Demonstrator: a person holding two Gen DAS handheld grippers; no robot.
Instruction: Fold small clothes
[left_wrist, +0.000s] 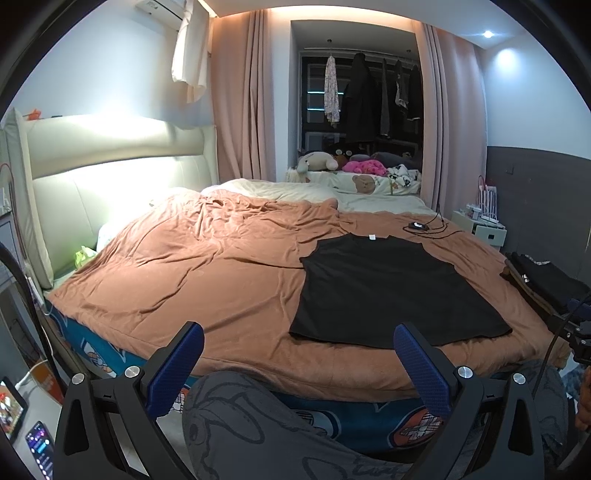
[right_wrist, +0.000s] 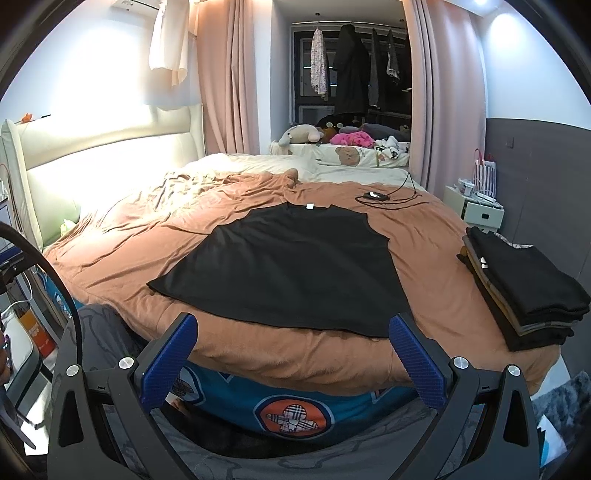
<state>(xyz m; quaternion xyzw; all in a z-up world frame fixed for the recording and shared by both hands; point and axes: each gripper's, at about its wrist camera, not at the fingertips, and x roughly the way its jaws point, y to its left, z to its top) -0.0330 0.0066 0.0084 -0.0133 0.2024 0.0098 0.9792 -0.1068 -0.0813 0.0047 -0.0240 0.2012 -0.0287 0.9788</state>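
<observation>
My left fingers (left_wrist: 299, 338) and my right fingers (right_wrist: 293, 328) are spread wide, holding nothing, low at the near edge of the bed (right_wrist: 229, 347). Beyond both lies its brown blanket (left_wrist: 207, 273). The black shirt (right_wrist: 295, 266) lies flat on it, just ahead of my right fingers, collar away. A stack of folded clothes (right_wrist: 524, 291) sits to their right.

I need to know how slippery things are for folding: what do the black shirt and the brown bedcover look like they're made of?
The black shirt looks like thin matte knit, probably cotton: it lies limp and flat with no sheen. The brown bedcover looks like soft, brushed fabric with a slight sheen, creasing in fine wrinkles.
</observation>
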